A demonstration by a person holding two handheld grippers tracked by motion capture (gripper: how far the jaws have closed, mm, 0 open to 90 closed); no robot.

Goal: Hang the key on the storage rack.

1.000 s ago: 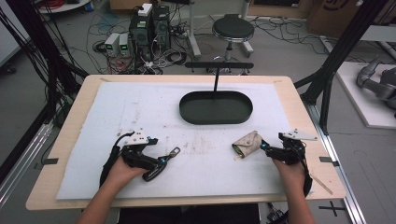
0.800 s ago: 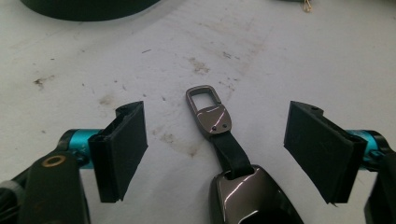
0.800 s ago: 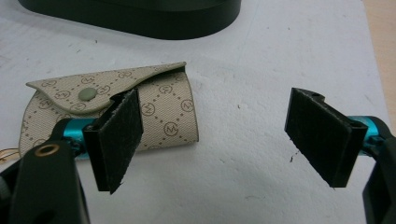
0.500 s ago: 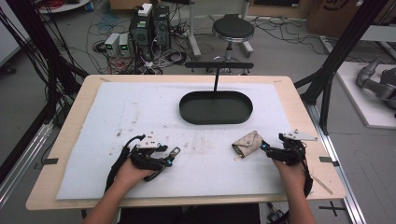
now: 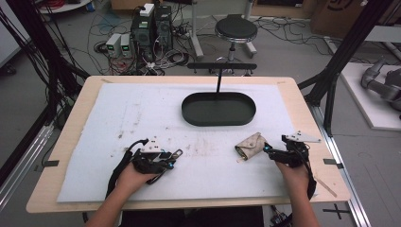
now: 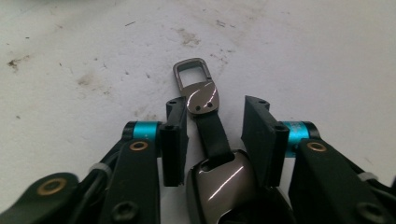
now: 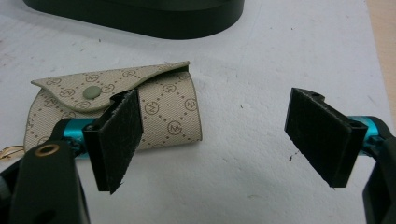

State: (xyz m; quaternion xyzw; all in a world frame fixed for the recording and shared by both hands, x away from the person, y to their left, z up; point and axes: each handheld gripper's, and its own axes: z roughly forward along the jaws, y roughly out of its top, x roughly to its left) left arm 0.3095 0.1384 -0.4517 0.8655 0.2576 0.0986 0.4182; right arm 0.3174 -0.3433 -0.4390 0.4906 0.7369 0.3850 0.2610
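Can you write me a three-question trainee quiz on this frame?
1. What lies between the jaws of the left gripper?
2. True or false: the right gripper is clamped on the patterned pouch.
3. Which thing stands at the far side of the mat: (a) black oval tray, (b) red bowl, (c) glass jar?

Key:
1. A metal key fob with a black strap; the jaws have just been closing, with a gap left on one side.
2. False; its jaws stand wide, the pouch beside one pad.
3. (a)
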